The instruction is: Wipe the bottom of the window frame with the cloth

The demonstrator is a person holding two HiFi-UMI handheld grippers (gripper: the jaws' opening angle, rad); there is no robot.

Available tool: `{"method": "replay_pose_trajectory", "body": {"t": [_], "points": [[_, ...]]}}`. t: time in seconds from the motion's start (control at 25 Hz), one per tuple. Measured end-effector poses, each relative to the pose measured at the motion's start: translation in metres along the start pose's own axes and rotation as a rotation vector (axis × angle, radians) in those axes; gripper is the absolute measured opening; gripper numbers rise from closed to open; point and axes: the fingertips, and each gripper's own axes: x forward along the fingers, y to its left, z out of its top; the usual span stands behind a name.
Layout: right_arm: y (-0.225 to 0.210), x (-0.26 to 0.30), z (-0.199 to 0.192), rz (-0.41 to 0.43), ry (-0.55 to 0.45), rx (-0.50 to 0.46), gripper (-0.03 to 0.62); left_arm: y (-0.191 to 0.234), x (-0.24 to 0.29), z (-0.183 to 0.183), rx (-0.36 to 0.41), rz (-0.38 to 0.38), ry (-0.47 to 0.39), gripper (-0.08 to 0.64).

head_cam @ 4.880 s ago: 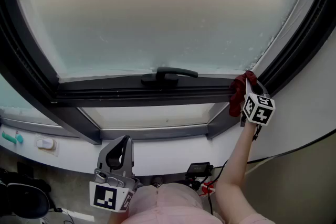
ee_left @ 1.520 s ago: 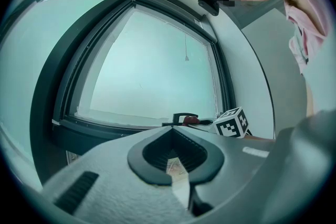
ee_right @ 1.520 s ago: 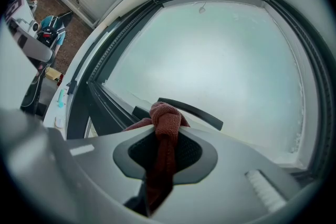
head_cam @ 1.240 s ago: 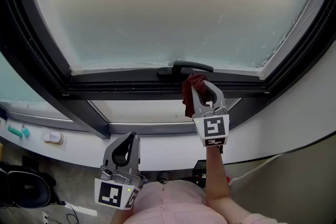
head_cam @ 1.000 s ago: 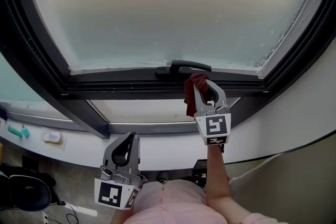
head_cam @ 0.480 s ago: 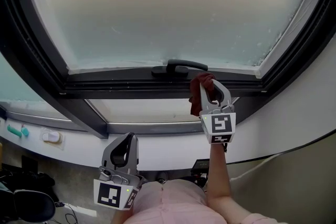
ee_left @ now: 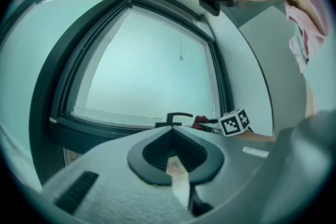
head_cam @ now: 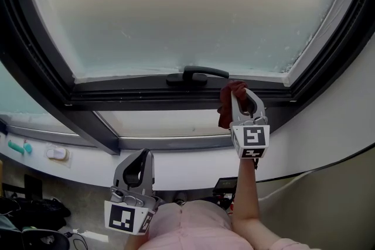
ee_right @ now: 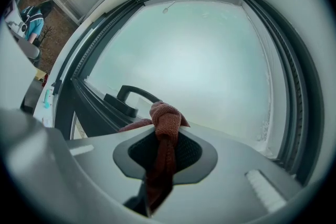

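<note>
The cloth is soft rust-coloured fabric, a bit fuzzy and coarse-woven. Window frame looks like dark matt metal, the glass frosted and dull. Handle is black with a slight sheen. The right gripper and left gripper are smooth grey matt plastic.

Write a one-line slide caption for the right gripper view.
Right gripper shut on a knotted red cloth, just right of the black window handle, frosted pane behind.

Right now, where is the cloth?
Head view, right of centre: the cloth is clamped in the right gripper at the window frame's bottom, just right of the handle.
</note>
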Motion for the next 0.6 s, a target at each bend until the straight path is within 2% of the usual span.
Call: {"method": "replay_pose_trajectory", "body": {"t": [0.6], "points": [[-0.033,-0.009,-0.014,-0.057,0.017,0.022,0.066,-0.003,0.000,0.001,0.006,-0.006,-0.005,-0.002]]}}
